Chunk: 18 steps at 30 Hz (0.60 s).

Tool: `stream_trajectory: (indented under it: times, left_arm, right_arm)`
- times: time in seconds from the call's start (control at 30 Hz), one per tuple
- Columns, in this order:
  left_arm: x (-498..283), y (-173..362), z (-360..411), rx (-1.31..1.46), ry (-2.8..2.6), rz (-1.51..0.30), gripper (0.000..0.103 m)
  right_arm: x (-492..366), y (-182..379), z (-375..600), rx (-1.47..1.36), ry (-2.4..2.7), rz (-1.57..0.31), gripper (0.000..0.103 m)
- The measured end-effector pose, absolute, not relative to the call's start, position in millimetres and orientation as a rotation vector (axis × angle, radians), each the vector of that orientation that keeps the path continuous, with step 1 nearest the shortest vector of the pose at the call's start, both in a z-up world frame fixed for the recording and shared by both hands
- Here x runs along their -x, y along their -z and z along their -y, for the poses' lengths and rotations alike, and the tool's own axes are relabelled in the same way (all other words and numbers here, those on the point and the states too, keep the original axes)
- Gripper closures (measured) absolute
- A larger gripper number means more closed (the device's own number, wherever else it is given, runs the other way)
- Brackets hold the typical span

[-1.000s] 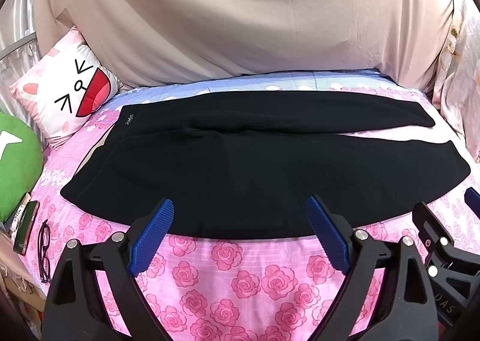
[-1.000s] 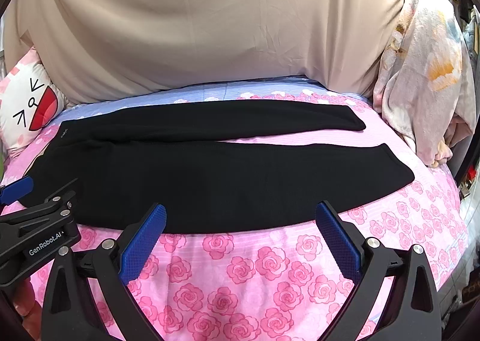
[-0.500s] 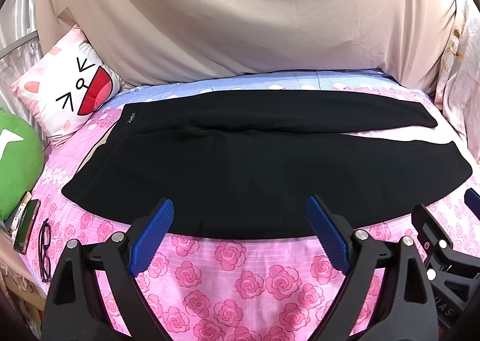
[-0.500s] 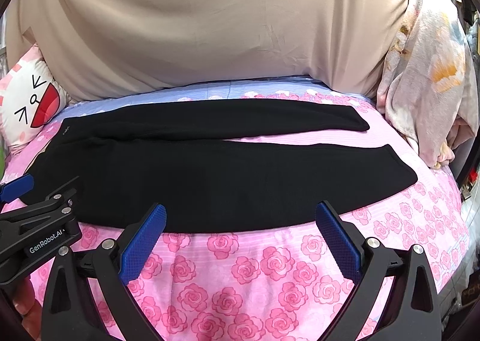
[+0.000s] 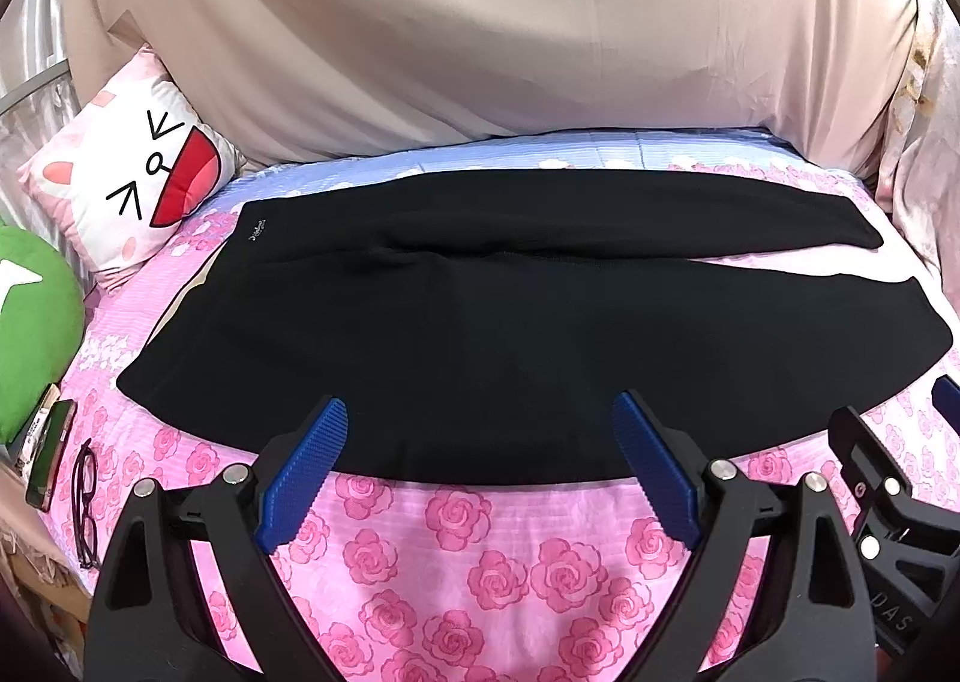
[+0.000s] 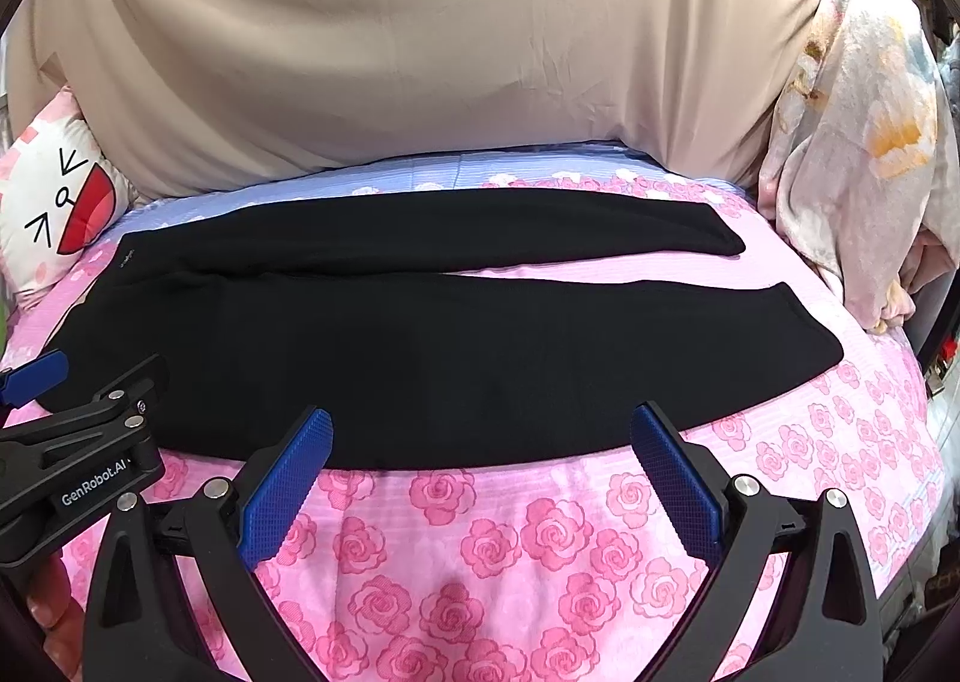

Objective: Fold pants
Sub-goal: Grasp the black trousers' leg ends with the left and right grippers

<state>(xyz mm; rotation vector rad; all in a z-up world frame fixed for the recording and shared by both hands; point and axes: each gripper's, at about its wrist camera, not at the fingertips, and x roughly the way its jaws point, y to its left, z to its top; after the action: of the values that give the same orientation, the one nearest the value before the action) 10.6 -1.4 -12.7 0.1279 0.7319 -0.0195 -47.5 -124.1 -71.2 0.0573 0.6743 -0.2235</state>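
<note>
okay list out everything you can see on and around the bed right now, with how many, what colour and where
pants: one, black, spread flat across the bed, waistband toward the left, two legs running right
bedsheet: one, pink with roses, blue strip along the far edge
drape: one, beige, behind the bed
cat-face pillow: one, white and pink, far left
plush cushion: one, green, left edge
phone: one, left edge, beside the cushion
glasses: one pair, dark-framed, beside the phone
floral cloth: one, pale, heaped at the right
left gripper: black with blue pads, open, above the near sheet
right gripper: same, open
</note>
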Motion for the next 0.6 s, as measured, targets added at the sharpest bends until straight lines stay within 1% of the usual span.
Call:
stream_trajectory:
  times: [0.3, 0.37, 0.4, 0.5, 0.6]
  left_arm:
    - [-15, 17, 1, -0.127, 0.021, -0.742, 0.015]
    - [-18, 19, 0, -0.123, 0.023, -0.746, 0.012]
    - [-21, 20, -4, -0.115, 0.026, -0.749, 0.011]
    - [-33, 23, -15, -0.106, 0.006, -0.750, 0.010]
    - [-49, 26, -26, -0.129, -0.033, -0.735, 0.009]
  right_arm:
    - [43, 74, 124, -0.060, 0.218, -0.681, 0.005]
    - [39, 76, 131, -0.078, 0.187, -0.683, 0.005]
    - [36, 78, 137, -0.096, 0.157, -0.691, 0.005]
    - [21, 84, 173, -0.188, 0.057, -0.729, 0.005]
    - [2, 78, 227, -0.191, 0.108, -0.704, 0.005]
